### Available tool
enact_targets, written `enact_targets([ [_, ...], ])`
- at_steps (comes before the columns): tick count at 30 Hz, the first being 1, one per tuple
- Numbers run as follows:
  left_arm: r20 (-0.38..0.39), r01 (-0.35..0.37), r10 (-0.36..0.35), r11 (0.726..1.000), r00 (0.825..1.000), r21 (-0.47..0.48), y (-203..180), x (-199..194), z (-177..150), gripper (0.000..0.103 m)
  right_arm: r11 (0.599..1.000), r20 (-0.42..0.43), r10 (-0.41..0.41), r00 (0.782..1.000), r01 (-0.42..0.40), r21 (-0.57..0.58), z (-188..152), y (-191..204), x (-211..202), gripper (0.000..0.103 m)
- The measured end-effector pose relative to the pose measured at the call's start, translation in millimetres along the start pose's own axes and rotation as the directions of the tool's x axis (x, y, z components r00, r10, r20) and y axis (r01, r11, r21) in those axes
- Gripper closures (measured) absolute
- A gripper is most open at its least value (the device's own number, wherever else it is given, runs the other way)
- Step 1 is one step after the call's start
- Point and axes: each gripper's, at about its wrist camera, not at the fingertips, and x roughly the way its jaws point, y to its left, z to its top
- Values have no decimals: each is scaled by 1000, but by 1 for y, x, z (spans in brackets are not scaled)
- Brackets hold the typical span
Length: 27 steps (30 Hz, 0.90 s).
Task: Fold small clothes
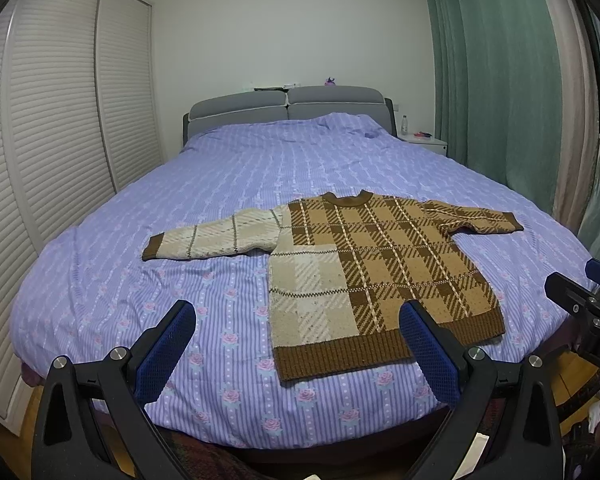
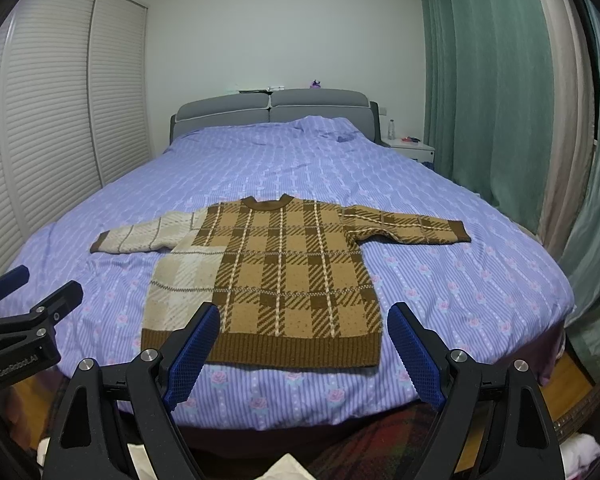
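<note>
Both claws wide apart over purple bedspread (image 1: 140, 208) w/ sweater (image 1: 372, 264).

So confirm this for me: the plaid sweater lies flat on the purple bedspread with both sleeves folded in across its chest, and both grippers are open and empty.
Not quite. The sleeves are not folded in: the plaid sweater has both spread out sideways, as the right wrist view shows. The rest holds: it lies flat on the purple bedspread, and the left gripper and right gripper are open and empty.

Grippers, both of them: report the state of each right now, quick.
Left gripper: jaws open, holding nothing, above the bed's near edge, short of the sweater.
Right gripper: jaws open, holding nothing, hovering before the sweater's hem.
</note>
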Motion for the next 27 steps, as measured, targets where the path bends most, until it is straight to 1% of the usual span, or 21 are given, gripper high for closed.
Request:
enact_targets([
  [27,0,-1,1,1000,1000,1,-1,0,0,0,1000,-1,1,1000,-1,-6,0,1,0,17],
])
